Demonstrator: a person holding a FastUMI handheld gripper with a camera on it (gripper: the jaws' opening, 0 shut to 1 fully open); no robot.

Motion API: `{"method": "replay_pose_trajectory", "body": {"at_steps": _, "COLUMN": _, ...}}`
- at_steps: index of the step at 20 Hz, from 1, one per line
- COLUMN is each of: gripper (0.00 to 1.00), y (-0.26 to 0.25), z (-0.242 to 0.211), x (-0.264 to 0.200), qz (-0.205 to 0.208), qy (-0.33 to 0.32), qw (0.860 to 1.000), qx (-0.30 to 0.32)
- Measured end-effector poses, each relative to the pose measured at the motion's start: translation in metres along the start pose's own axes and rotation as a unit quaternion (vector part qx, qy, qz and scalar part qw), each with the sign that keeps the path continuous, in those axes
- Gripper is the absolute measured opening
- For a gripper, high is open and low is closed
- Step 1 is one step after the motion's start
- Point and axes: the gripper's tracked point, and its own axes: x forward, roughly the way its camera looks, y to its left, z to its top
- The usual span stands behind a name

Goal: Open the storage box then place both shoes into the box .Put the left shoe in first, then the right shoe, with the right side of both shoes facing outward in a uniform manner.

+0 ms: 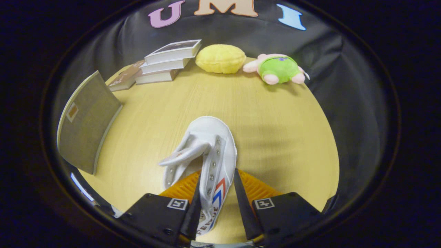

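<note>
1. A white high-top canvas shoe [206, 155] lies on the wooden counter [275, 131], toe pointing away from the gripper [216, 193]. Its tongue flops out to the left, and metal eyelets run along the opening.
2. Red and blue chevron stripes mark the shoe's side near the heel; below them is red lettering, partly hidden by a finger and too cut off to read whole.
3. The shoe's heel end sits between the gripper's two fingers. The left finger touches the shoe's collar; the right finger stands a little apart from it, so the fingers are spread and not clamped.
4. To the left, well apart from the shoe, stands the grey fabric-covered storage box [86, 120], with a small label on its face, unreadable.
5. Beyond the shoe, at the counter's far edge: a stack of books [165, 62], a yellow plush cushion [220, 58] beside it, and a pink-and-green plush toy [277, 69] to the right.
6. Nothing lies between the shoe and the box.
</note>
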Motion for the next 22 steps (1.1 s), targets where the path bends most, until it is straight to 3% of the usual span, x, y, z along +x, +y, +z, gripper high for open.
{"method": "replay_pose_trajectory", "body": {"at_steps": 2, "gripper": 0.43, "y": -0.008, "z": 0.001, "x": 0.002, "qz": -0.013, "qy": 0.003, "qw": 1.0, "qx": 0.01}}
{"method": "replay_pose_trajectory", "body": {"at_steps": 4, "gripper": 0.24, "y": -0.009, "z": 0.0, "x": 0.001, "qz": -0.005, "qy": 0.002, "qw": 1.0, "qx": 0.014}}
{"method": "replay_pose_trajectory", "body": {"at_steps": 6, "gripper": 0.24, "y": -0.016, "z": -0.002, "x": 0.005, "qz": -0.017, "qy": 0.008, "qw": 0.999, "qx": 0.028}}
{"method": "replay_pose_trajectory", "body": {"at_steps": 7, "gripper": 0.13, "y": -0.018, "z": -0.003, "x": 0.004, "qz": -0.018, "qy": 0.009, "qw": 0.999, "qx": 0.039}}
{"method": "replay_pose_trajectory", "body": {"at_steps": 8, "gripper": 0.1, "y": -0.019, "z": -0.003, "x": 0.002, "qz": -0.014, "qy": 0.002, "qw": 0.999, "qx": 0.046}}
{"method": "replay_pose_trajectory", "body": {"at_steps": 11, "gripper": 0.07, "y": -0.017, "z": -0.002, "x": -0.001, "qz": 0.012, "qy": -0.015, "qw": 0.995, "qx": 0.101}}
{"method": "replay_pose_trajectory", "body": {"at_steps": 16, "gripper": 0.07, "y": 0.019, "z": -0.01, "x": -0.008, "qz": 0.134, "qy": 0.011, "qw": 0.964, "qx": 0.23}}
{"method": "replay_pose_trajectory", "body": {"at_steps": 22, "gripper": 0.06, "y": 0.053, "z": 0.003, "x": -0.038, "qz": 0.186, "qy": -0.022, "qw": 0.952, "qx": 0.243}}
